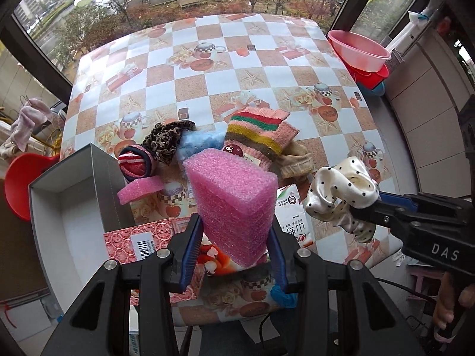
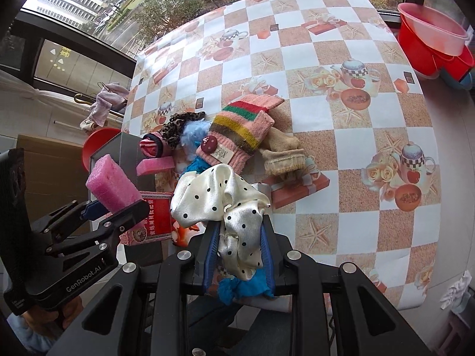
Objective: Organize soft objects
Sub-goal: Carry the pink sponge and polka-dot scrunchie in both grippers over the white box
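The left gripper (image 1: 236, 249) is clamped on a pink foam block (image 1: 234, 204), lifted above the near edge of the table (image 1: 267, 59); the right gripper (image 2: 240, 255) has its jaws pinched together on a cream polka-dot scrunchie (image 2: 219, 204), just to its right. The open grey box (image 1: 68, 204) sits at near left, apparently the goal. Best to carry the foam left over the box wall, lower it inside before opening, then follow with the scrunchie. The striped sock (image 1: 258, 136) and other pieces lie farther back.
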A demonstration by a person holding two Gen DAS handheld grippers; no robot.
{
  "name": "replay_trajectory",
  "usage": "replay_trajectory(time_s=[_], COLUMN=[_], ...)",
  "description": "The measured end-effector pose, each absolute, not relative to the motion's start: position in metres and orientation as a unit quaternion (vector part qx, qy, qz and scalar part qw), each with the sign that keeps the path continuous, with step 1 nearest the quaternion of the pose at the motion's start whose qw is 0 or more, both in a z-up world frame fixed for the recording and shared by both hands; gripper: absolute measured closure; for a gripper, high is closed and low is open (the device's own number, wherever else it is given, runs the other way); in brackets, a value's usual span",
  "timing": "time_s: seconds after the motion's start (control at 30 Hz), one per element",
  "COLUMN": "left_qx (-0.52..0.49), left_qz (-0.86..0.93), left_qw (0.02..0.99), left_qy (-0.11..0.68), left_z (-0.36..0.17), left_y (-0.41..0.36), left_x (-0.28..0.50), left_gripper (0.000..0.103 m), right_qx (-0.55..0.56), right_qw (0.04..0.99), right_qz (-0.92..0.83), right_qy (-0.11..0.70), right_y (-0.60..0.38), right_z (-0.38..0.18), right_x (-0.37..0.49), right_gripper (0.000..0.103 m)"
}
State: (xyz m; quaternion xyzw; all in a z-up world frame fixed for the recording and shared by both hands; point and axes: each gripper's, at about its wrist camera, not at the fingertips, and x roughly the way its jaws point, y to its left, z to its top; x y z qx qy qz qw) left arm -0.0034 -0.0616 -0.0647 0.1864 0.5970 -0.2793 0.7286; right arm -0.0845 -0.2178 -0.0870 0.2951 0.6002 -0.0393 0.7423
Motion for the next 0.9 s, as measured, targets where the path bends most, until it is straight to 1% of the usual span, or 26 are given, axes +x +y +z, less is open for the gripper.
replay_trajectory(time_s=[0.17,0.43,0.57,0.9], left_qx=[0.183,0.158,0.149,0.103], left_qz=[-0.303,-0.300,-0.278,-0.197], left_qw=[0.734,0.748,0.758,0.781], left_qy=[0.580,0.571,0.571,0.583], left_z=[-0.051,-0.039,-0.040,-0.055], left_y=[-0.031,0.045,0.085,0.180], left_x=[0.002,0.014,0.022,0.036], left_gripper=[0.058,0.058,0.057,0.057], right_qx=[0.300,0.295,0.289,0.223], right_qw=[0.752,0.762,0.770,0.781], right_qz=[-0.061,-0.075,-0.063,-0.009], right_qy=[0.584,0.571,0.565,0.583], right_y=[-0.188,-0.119,-0.085,-0.009], right_z=[-0.070,-0.049,-0.038,-0.025], right_x=[-0.087,-0.085,-0.075,-0.031], right_gripper=[0.075,0.075,0.075,0.075])
